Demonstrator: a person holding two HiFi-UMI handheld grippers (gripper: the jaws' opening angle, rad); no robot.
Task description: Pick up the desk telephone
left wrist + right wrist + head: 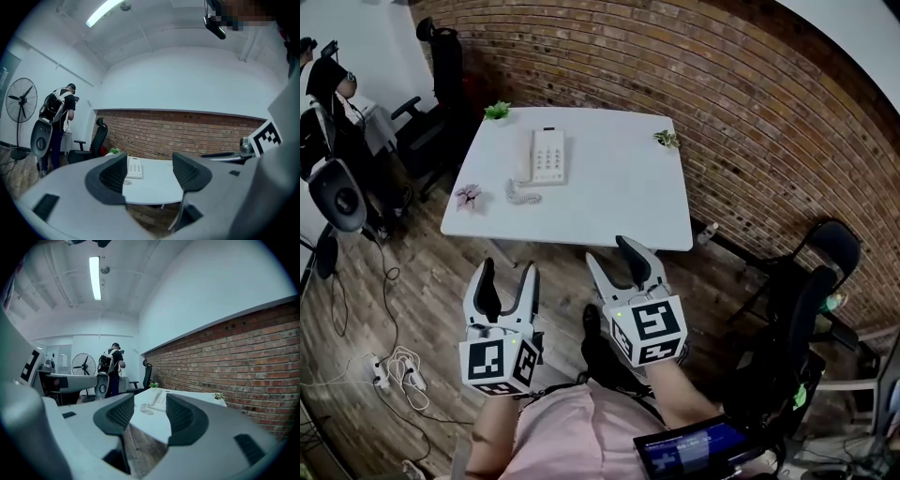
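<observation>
A white desk telephone [547, 155] lies on the white table [609, 202], its coiled cord [521, 195] trailing toward the near edge. Both grippers hang over the wooden floor, short of the table. My left gripper [508, 275] is open with nothing between its jaws; in the left gripper view the telephone [135, 167] shows far off beyond the left gripper [150, 172]. My right gripper [614, 254] is open too, its jaws empty. In the right gripper view, the telephone [158, 400] and cord [145, 409] lie well ahead of the right gripper [149, 412].
Small plants [497, 111] [667, 139] sit at the table's far corners and a pink flower [469, 196] at its left near corner. A brick wall [750, 122] runs behind and to the right. Office chairs [811, 281], a fan [337, 195], floor cables [394, 366] and a person [61, 110] surround the table.
</observation>
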